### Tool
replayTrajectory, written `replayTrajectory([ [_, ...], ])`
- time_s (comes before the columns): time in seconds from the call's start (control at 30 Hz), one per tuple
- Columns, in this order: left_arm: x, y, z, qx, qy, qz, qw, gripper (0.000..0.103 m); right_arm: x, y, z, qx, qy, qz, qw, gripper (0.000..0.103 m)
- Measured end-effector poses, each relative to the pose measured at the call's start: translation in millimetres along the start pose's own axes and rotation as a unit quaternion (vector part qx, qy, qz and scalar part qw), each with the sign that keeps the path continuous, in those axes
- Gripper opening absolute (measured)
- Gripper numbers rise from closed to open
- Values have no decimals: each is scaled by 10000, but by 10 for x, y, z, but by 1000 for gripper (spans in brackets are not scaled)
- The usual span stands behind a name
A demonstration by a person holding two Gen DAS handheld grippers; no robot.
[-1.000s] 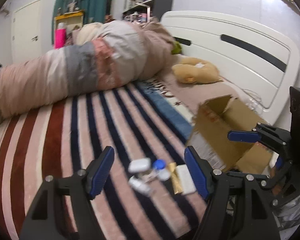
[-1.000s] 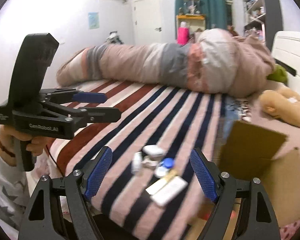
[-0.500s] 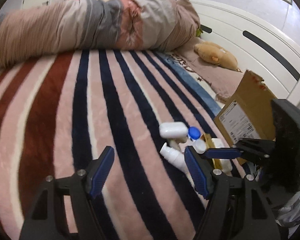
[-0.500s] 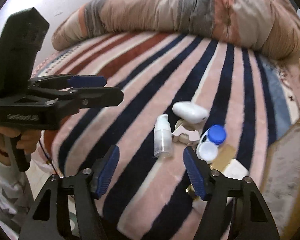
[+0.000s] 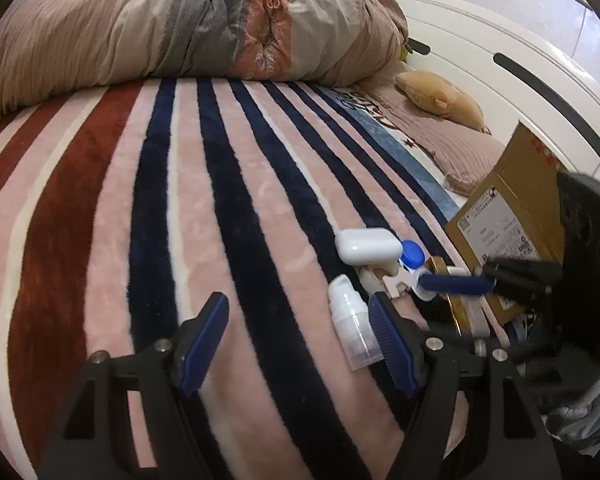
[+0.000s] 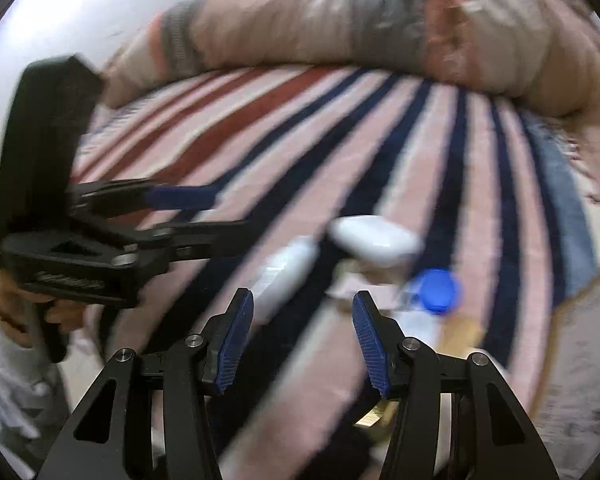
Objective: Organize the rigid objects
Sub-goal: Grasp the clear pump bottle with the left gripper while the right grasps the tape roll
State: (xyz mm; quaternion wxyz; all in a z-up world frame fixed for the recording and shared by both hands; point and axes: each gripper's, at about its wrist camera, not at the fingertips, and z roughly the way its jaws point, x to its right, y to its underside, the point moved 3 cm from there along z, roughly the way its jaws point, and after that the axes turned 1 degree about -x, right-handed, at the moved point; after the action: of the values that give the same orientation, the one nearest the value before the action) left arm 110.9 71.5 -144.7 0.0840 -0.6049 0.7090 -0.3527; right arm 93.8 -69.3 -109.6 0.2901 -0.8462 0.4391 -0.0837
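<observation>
A cluster of small items lies on the striped blanket [image 5: 100, 200]: a white oblong case [image 5: 368, 245], a small clear pump bottle [image 5: 352, 326], a lens case with a blue cap [image 5: 413, 254], and a gold and white flat box [image 5: 456, 308]. My left gripper [image 5: 300, 340] is open and empty, its right finger beside the pump bottle. My right gripper [image 6: 302, 332] is open and empty, low over the blanket just short of the pump bottle [image 6: 288, 276] and the white case [image 6: 374, 238]. The right wrist view is blurred.
An open cardboard box [image 5: 512, 208] stands at the bed's right edge by the white headboard [image 5: 500, 68]. A rolled duvet [image 5: 180, 28] lies across the far side. A tan plush toy [image 5: 440, 98] sits near the headboard.
Both grippers have dropped lower and closer to the cluster of items. The right gripper's jaws have narrowed somewhat. Nothing has been taken hold of.
</observation>
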Motion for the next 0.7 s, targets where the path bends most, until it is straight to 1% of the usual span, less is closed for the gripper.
replayTrajectory([
  [0.03,24,19,31,-45,70,2,10000,68,66,6,8,-22,255,26,9997,48],
  [0.07,55,34,63,-106,200,8,9997,65,96,17,23,-37,337,34,9994,48],
  [0.13,130,77,123,-224,487,26,9986,60,165,10,86,-88,379,87,9992,48],
  [0.2,201,119,196,-318,578,95,9978,53,211,-28,143,-24,456,47,9989,48],
  [0.23,222,131,231,-343,521,123,9980,48,205,-47,162,-11,543,-32,9985,48],
  [0.3,251,143,280,-353,368,145,9986,43,169,-64,193,21,513,-186,9985,48],
  [0.4,300,155,323,-323,89,294,9990,25,162,-108,360,-162,473,-287,9983,48],
  [0.43,304,165,313,-314,15,358,9989,22,161,-109,376,-142,456,-323,9983,48],
  [0.5,283,175,271,-304,-41,405,9987,21,153,-129,420,-173,454,-380,9981,48],
  [0.6,181,199,168,-260,-156,333,9990,21,149,-149,463,-238,423,-345,9982,47],
  [0.63,162,208,149,-252,-190,325,9990,21,142,-144,462,-247,444,-354,9981,45],
  [0.67,143,213,126,-242,-218,325,9989,21,124,-128,445,-265,473,-384,9978,41],
  [0.7,119,226,104,-237,-251,319,9989,21,112,-124,441,-289,461,-410,9977,39],
])
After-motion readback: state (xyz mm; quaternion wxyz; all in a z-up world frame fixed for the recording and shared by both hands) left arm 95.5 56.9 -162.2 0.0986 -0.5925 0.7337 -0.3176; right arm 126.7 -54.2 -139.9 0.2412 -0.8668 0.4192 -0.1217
